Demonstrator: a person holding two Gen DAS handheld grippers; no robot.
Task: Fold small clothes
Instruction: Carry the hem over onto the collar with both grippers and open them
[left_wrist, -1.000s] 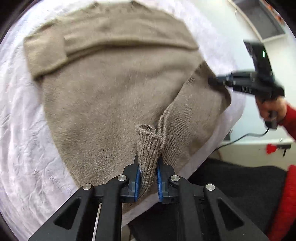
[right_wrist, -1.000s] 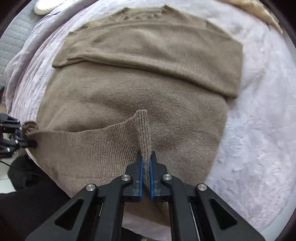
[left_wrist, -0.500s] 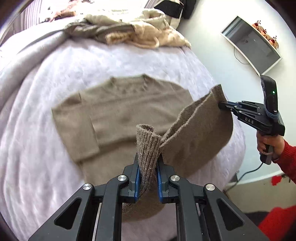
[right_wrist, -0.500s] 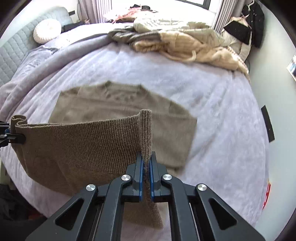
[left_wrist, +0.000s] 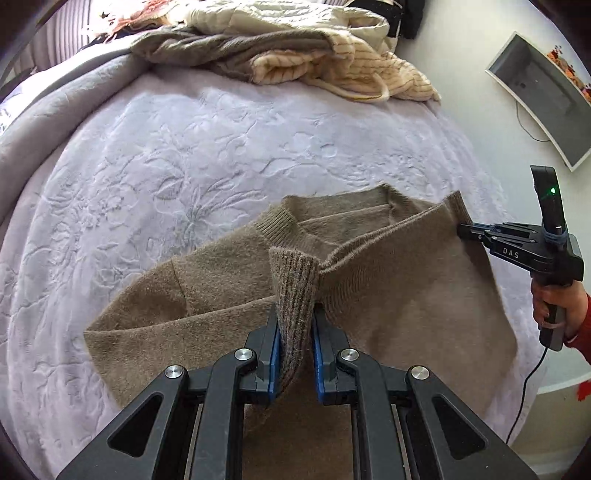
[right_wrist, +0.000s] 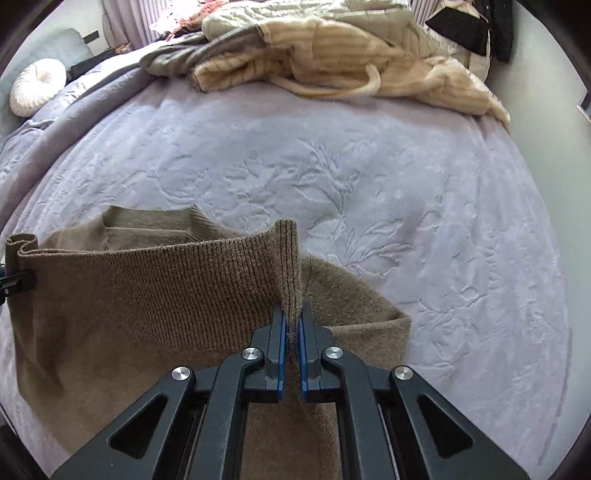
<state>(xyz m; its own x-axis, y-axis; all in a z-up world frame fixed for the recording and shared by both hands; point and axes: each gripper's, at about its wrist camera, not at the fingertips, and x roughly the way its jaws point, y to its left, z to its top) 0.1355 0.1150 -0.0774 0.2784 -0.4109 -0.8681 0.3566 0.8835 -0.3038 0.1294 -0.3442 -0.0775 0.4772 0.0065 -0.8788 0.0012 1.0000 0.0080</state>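
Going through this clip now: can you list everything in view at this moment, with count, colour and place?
sweater: one, taupe knit, near edge of the bed, ribbed hem lifted at two corners
bedspread: one, pale lilac with embossed leaf pattern, covering the bed
pile of clothes: one heap, cream and grey, far end of the bed
round cushion: one, white, far left corner in the right wrist view
wall shelf: one, white frame with grey inside, on the wall to the right in the left wrist view
left gripper: black with blue pads, jaws shut on one hem corner
right gripper: same make, jaws shut on the other hem corner
hand: one, red sleeve, holding the right gripper's handle
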